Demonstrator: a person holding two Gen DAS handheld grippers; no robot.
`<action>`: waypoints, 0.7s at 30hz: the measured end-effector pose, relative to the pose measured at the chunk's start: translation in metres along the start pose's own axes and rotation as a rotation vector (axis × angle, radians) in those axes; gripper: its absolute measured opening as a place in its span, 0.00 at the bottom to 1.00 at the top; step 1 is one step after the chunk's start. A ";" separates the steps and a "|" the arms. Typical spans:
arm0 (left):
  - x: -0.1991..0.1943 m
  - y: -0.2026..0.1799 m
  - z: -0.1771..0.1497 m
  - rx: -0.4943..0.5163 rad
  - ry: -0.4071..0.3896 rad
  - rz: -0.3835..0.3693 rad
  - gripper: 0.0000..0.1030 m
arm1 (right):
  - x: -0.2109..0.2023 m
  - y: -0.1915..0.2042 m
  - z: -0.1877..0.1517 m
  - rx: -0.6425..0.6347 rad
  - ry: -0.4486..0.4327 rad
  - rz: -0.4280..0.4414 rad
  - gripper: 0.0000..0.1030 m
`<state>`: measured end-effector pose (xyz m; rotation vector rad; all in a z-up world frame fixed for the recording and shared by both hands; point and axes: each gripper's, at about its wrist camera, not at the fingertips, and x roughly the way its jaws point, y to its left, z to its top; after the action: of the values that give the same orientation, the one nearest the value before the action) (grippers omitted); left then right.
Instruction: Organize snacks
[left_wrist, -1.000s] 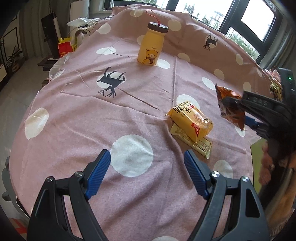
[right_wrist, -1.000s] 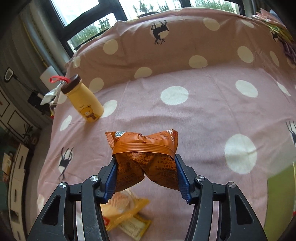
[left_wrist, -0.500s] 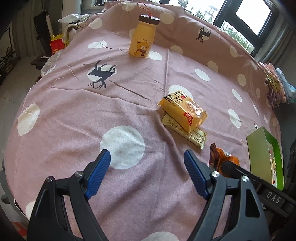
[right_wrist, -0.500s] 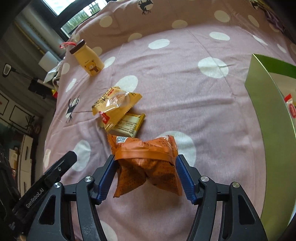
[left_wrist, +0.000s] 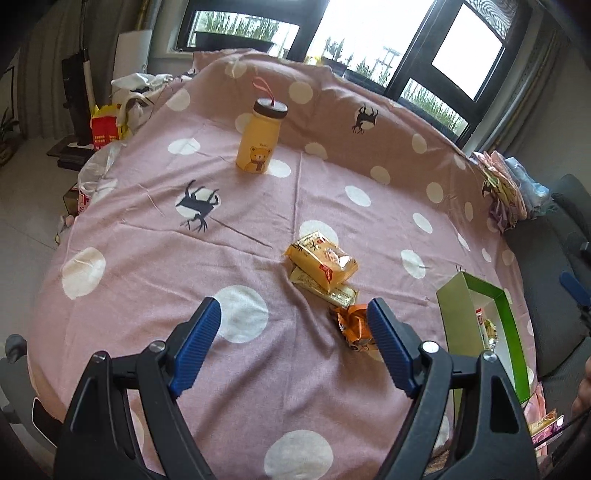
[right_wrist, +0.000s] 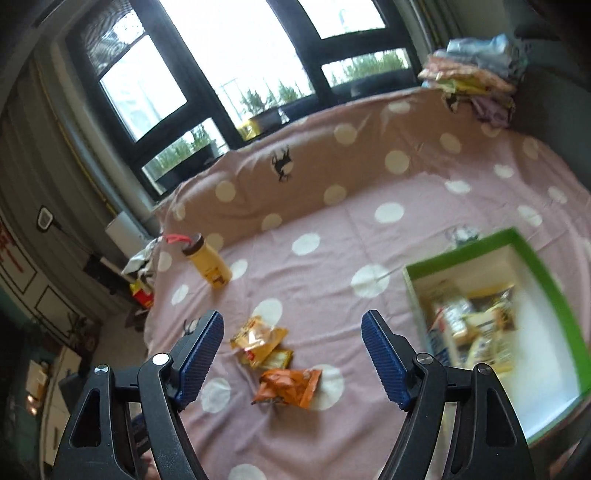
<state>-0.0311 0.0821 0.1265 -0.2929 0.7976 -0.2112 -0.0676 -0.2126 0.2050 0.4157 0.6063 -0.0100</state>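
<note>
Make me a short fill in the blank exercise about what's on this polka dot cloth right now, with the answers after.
1. The crinkled orange snack packet lies on the ____, held by neither gripper.
2. The open box holding packaged snacks has a ____ rim.
3. The yellow bottle with a dark lid shows a printed ____.
4. The puffy yellow snack packet rests on top of a flat ____ packet.

Answers: cloth; green; bear; yellow

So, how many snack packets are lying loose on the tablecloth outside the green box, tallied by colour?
Yellow: 2, the yellow packet lying on the flat yellow packet
Orange: 1, the orange packet
Total: 3
</note>
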 end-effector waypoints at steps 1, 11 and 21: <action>-0.006 -0.001 0.003 0.000 -0.009 -0.008 0.80 | -0.011 0.007 0.007 -0.045 -0.039 -0.043 0.75; -0.046 -0.012 0.011 0.065 -0.067 -0.041 0.80 | -0.063 0.000 0.035 0.083 -0.080 0.092 0.75; -0.063 -0.031 0.030 0.103 -0.136 -0.088 0.85 | -0.131 0.044 0.064 0.024 -0.189 0.256 0.76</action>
<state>-0.0546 0.0768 0.1986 -0.2424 0.6379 -0.3113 -0.1348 -0.2110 0.3424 0.5074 0.3642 0.1866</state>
